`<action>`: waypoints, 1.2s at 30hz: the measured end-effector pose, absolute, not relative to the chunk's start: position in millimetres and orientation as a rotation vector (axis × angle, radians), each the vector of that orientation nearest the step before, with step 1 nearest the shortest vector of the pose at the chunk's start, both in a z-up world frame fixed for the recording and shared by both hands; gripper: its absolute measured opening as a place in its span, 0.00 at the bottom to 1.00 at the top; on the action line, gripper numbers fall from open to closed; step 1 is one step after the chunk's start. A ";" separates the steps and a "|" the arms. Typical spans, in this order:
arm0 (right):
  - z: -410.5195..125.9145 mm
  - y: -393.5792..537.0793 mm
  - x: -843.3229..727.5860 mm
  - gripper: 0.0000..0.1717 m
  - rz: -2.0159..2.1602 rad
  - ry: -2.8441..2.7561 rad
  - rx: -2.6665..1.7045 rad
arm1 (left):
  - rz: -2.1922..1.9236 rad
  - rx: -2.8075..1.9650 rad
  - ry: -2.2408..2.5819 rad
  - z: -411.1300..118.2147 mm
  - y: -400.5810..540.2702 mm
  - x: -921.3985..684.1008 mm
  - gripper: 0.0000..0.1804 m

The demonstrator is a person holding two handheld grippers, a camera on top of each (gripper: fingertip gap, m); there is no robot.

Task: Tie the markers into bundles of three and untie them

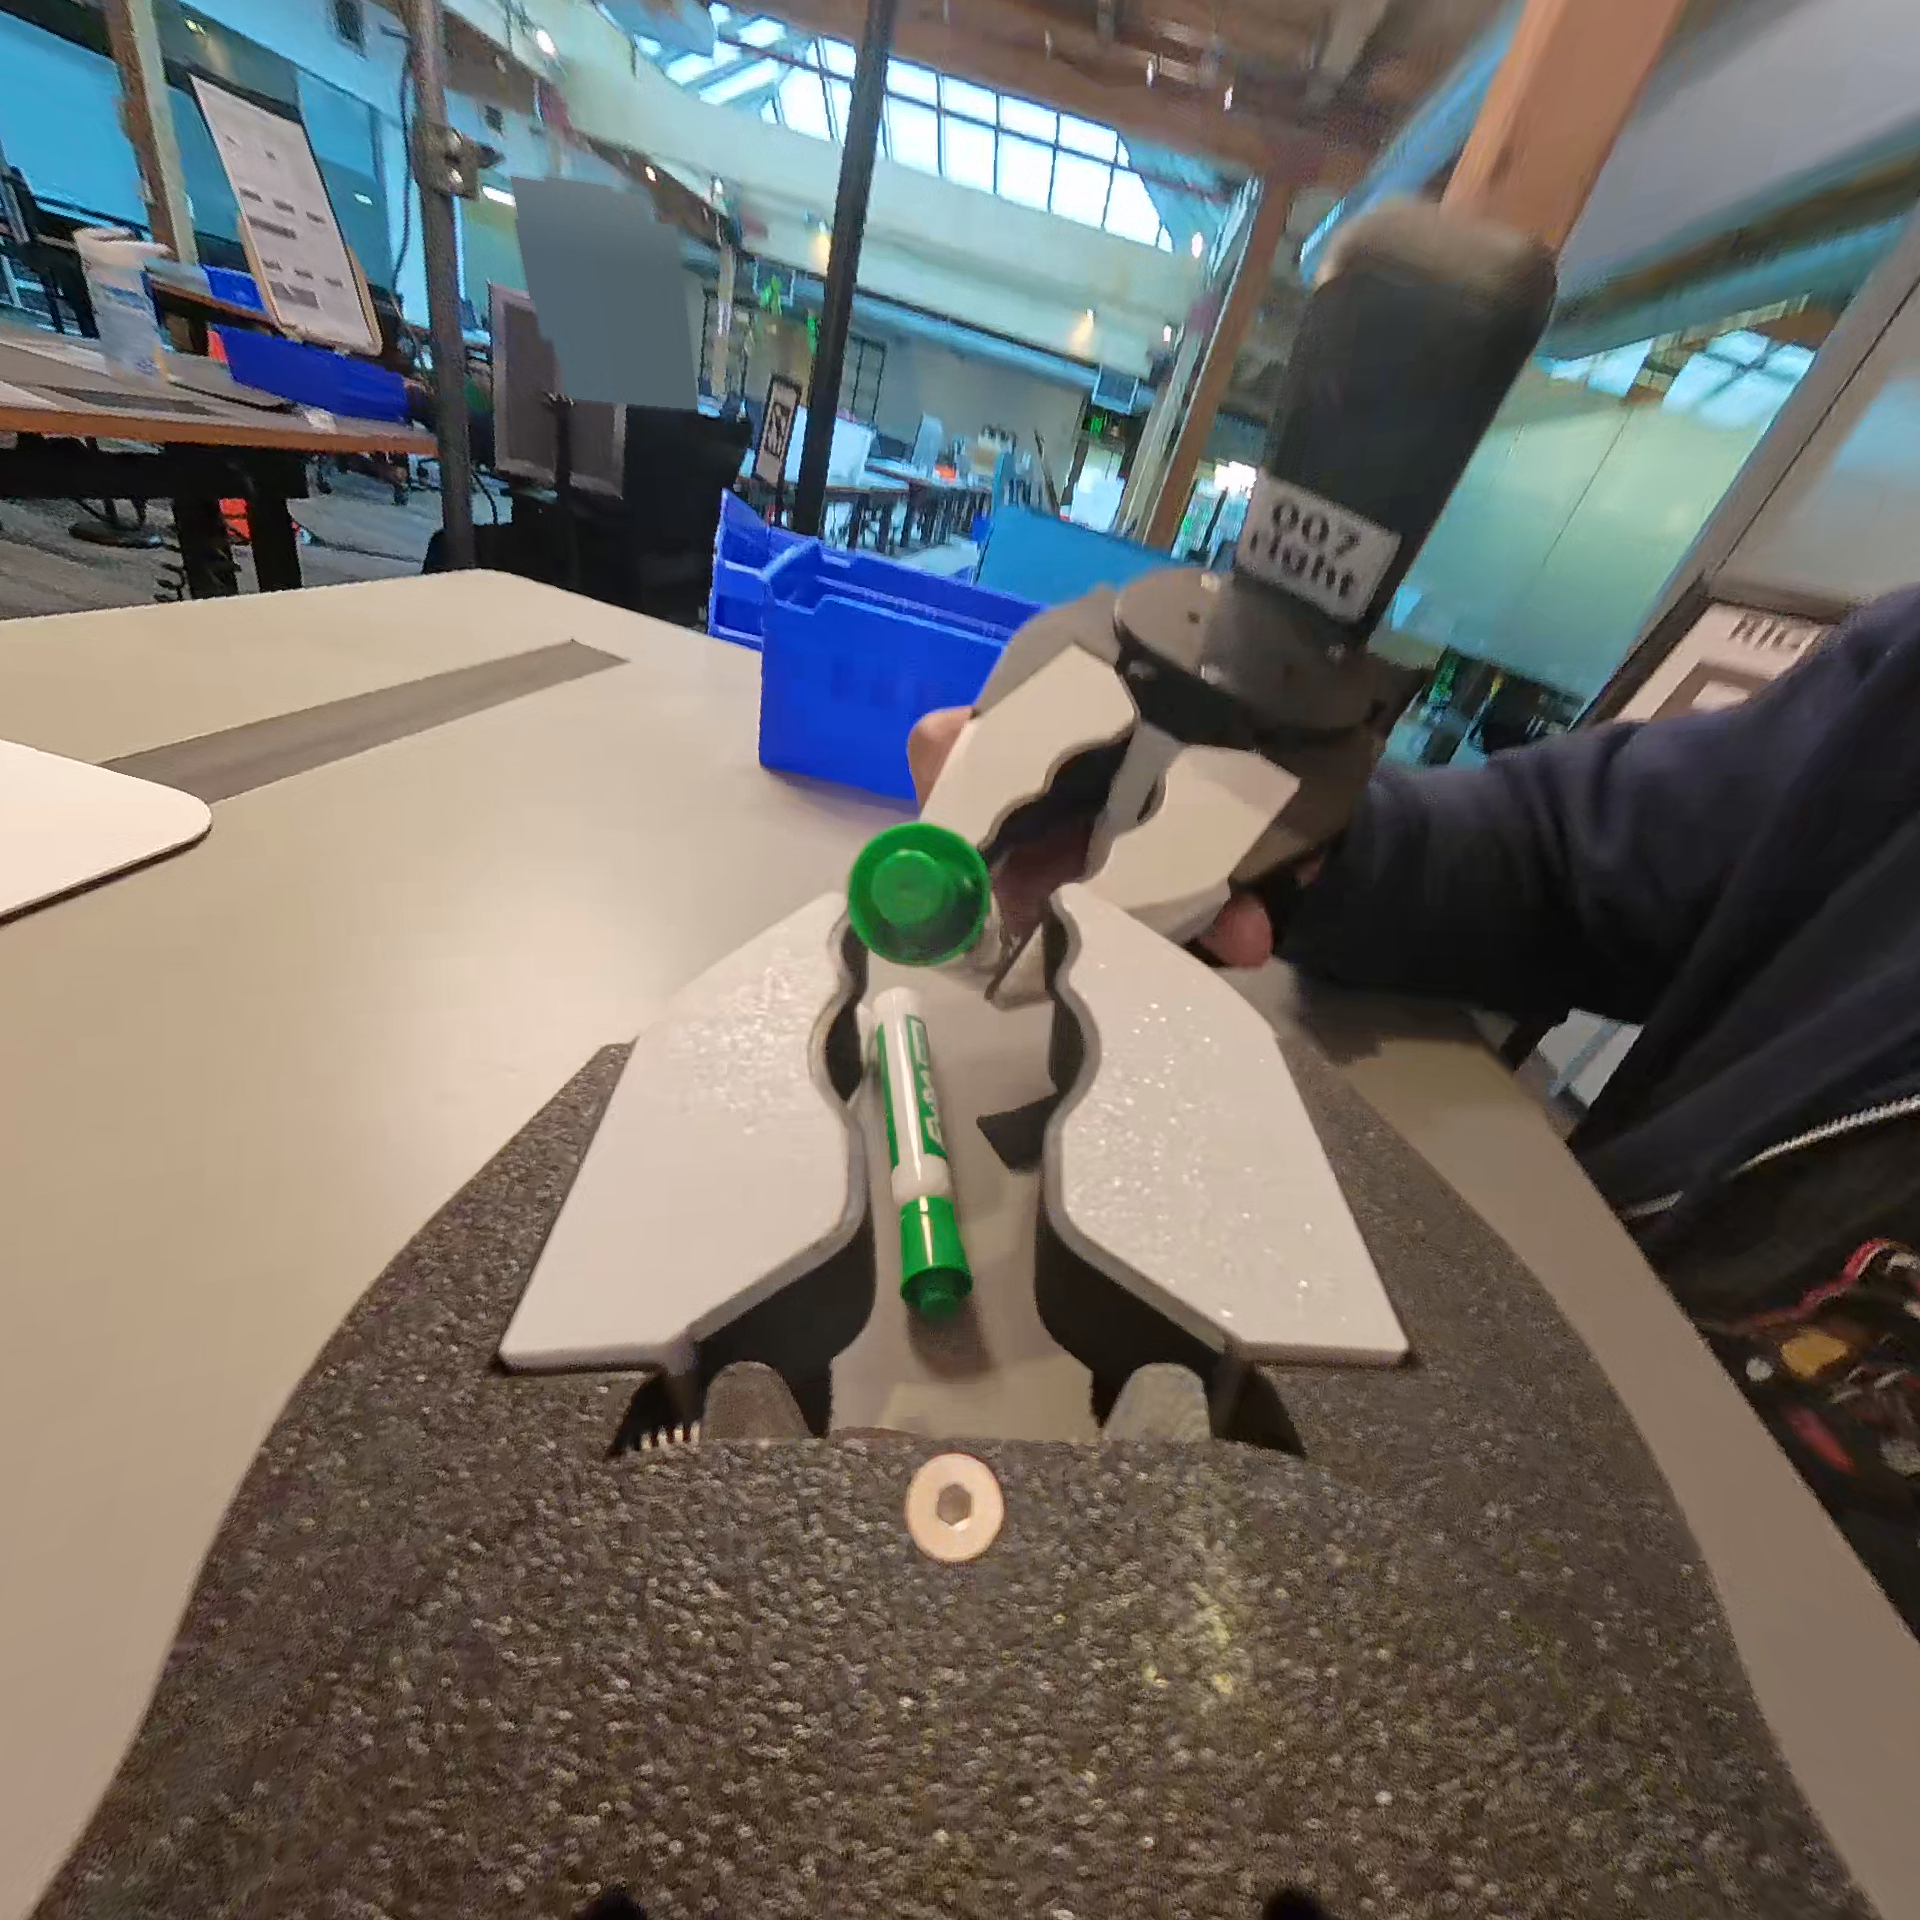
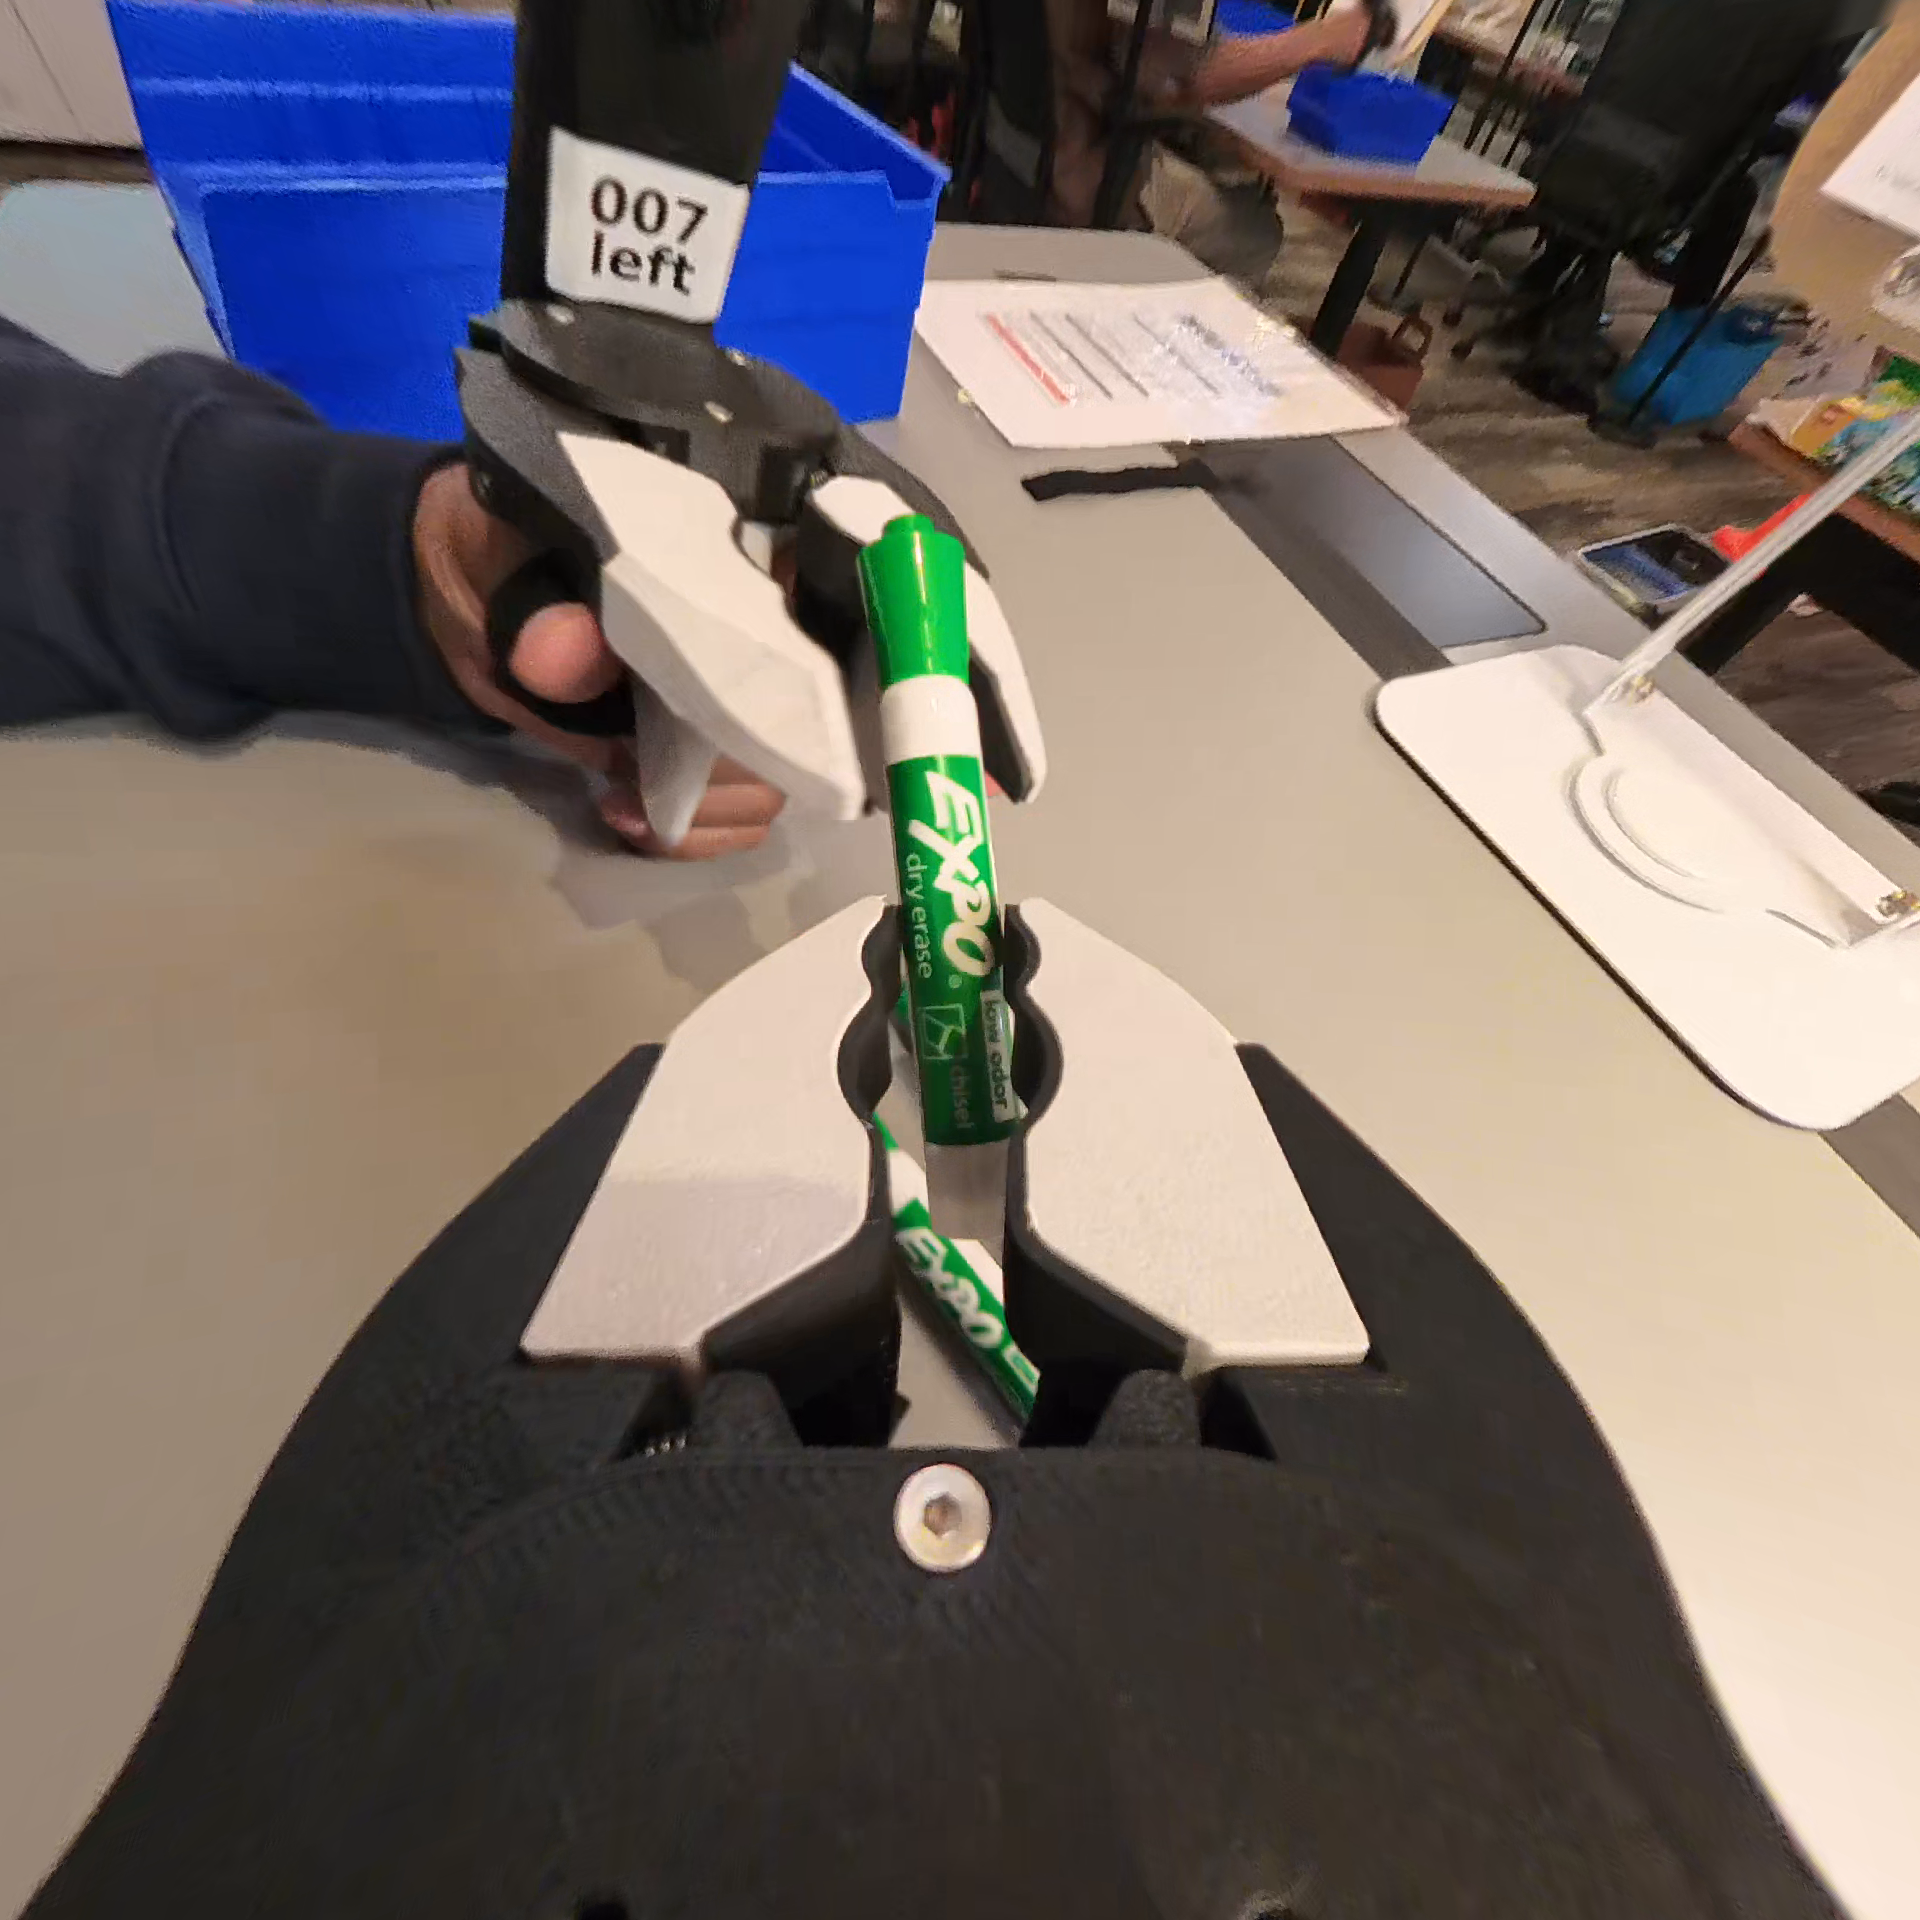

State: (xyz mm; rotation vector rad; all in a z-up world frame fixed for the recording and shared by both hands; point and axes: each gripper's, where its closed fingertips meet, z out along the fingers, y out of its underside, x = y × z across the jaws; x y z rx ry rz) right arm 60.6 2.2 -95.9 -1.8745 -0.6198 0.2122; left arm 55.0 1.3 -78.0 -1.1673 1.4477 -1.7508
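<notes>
Two green dry-erase markers were visible. One marker was clamped between the pads of the right gripper, both pads pressing on its labelled barrel, with its cap end raised toward the left gripper. In the left wrist view this held marker appeared end-on, as a round green cap, so its barrel was almost wholly hidden. The second marker lay flat on the grey table, under the gap between the left gripper's fingers; in the right wrist view only a short stretch of it showed below the held marker.

The left gripper had its jaws apart, nothing pressed between them; its far fingertip was partly covered by the held marker in the right wrist view. Each gripper was carried by one hand in a dark sleeve. One blue bin stood behind the grippers, cut off at the upper edge. One white stand base and one laminated sheet lay to the right. Whether a third marker or any tie was present could not be made out.
</notes>
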 end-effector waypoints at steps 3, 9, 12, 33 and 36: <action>-98.7 7.4 50.7 0.11 0.205 -0.602 -1.842 | -1.820 -1.154 1.374 -71.1 5.1 52.8 0.10; -113.3 8.6 53.0 0.12 -0.069 -0.789 -1.817 | -1.665 -1.124 1.428 -71.5 13.3 50.5 0.10; -116.6 -1.7 69.5 0.13 -0.188 -0.874 -1.807 | -1.611 -1.190 1.503 -72.0 22.4 44.5 0.10; -164.8 -22.7 91.0 0.27 -0.032 -0.860 -1.965 | -1.416 -1.056 1.885 -113.3 2.3 25.0 0.11; -170.4 -24.2 88.0 0.27 -0.073 -0.912 -1.969 | -1.430 -1.045 1.880 -113.7 2.5 24.1 0.11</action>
